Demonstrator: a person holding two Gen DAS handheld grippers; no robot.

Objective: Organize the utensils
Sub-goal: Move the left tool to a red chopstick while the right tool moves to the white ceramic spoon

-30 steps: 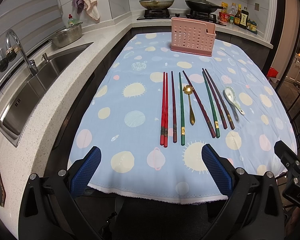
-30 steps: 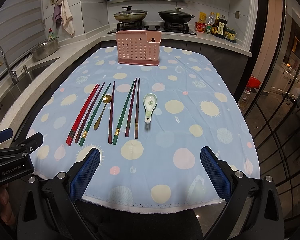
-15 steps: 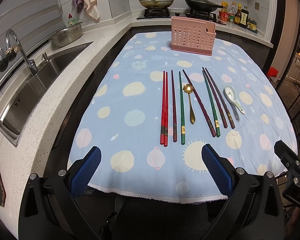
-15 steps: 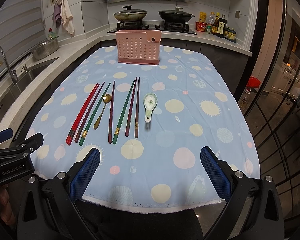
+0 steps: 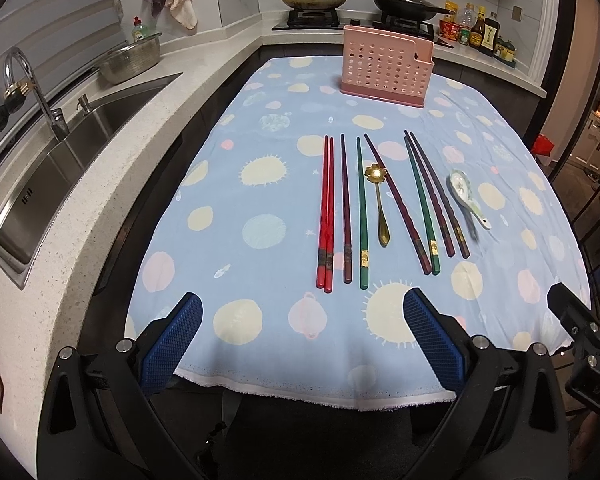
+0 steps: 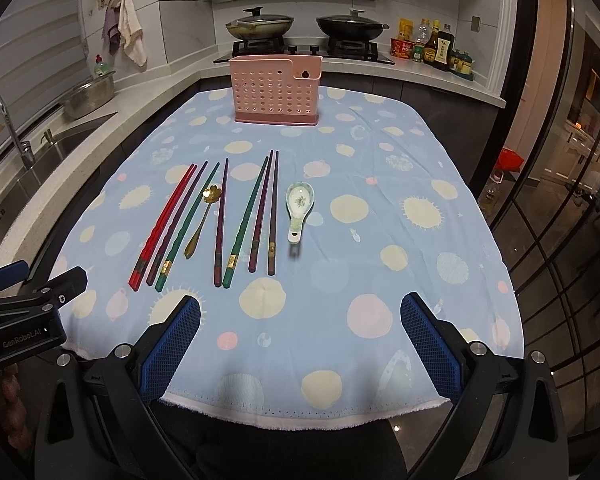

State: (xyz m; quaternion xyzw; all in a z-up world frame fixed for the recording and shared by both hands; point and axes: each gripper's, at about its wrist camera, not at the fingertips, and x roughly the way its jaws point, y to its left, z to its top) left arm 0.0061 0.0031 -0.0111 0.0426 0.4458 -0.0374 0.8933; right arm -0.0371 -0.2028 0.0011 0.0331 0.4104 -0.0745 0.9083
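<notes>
Several chopsticks lie side by side on the blue dotted tablecloth (image 5: 260, 264): a red pair (image 5: 325, 216) (image 6: 162, 222), green ones (image 5: 362, 216) (image 6: 246, 220) and dark purple ones (image 6: 273, 212). A gold spoon (image 5: 380, 204) (image 6: 202, 220) lies among them. A white ceramic spoon (image 5: 466, 196) (image 6: 298, 206) lies to their right. A pink perforated utensil holder (image 5: 386, 68) (image 6: 276, 90) stands at the far end. My left gripper (image 5: 300, 340) and right gripper (image 6: 300, 340) are both open and empty, above the near table edge.
A steel sink (image 5: 60, 168) with a faucet (image 5: 24, 84) is in the counter to the left. A metal bowl (image 5: 130, 62) sits behind it. Two lidded pans (image 6: 260, 26) and sauce bottles (image 6: 436, 46) stand on the far counter. A glass door (image 6: 560, 200) is on the right.
</notes>
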